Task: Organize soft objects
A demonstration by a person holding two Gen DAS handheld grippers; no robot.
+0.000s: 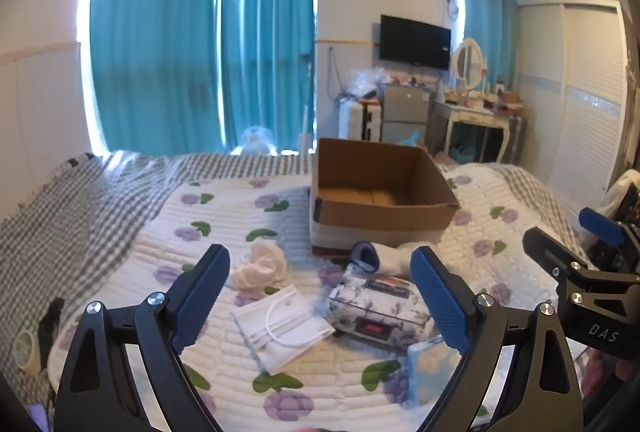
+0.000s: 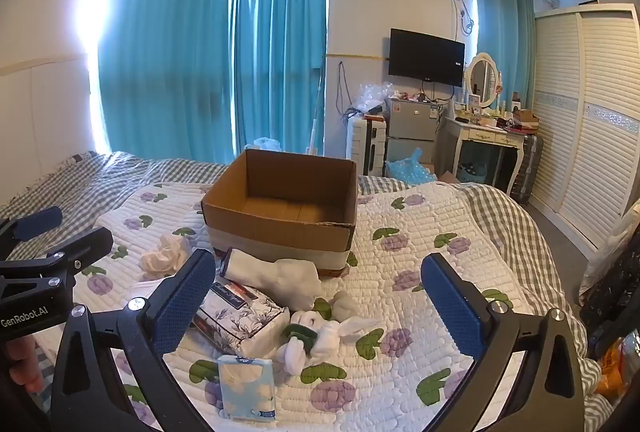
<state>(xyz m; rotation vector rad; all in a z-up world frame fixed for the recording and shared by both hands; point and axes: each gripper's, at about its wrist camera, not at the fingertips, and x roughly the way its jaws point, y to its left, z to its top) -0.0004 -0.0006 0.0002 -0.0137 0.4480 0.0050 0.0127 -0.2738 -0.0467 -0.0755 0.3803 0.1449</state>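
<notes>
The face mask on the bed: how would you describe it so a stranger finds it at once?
Start at the open cardboard box on the flowered quilt. Nearer the camera, left of the floral tissue pack, lies the face mask. It alone is flat, white and pleated, with ear loops.

An open brown cardboard box (image 2: pixel 280 216), empty, stands upright on a quilted floral bedspread (image 2: pixel 420 256). Against its near wall lies a folded white towel (image 2: pixel 280 278) with a dark blue edge. Left of the box sits a crumpled cream cloth (image 2: pixel 164 257). Nearer the camera, a floral-printed pack of tissues (image 2: pixel 240 320) rests on its side, touching the towel. Beside it on the right lies a small white plush rabbit (image 2: pixel 320 338) with a green collar. A pale blue pocket tissue packet (image 2: pixel 248 386) lies flat in front. A white face mask (image 1: pixel 280 328) lies flat, left of the tissue pack.
</notes>
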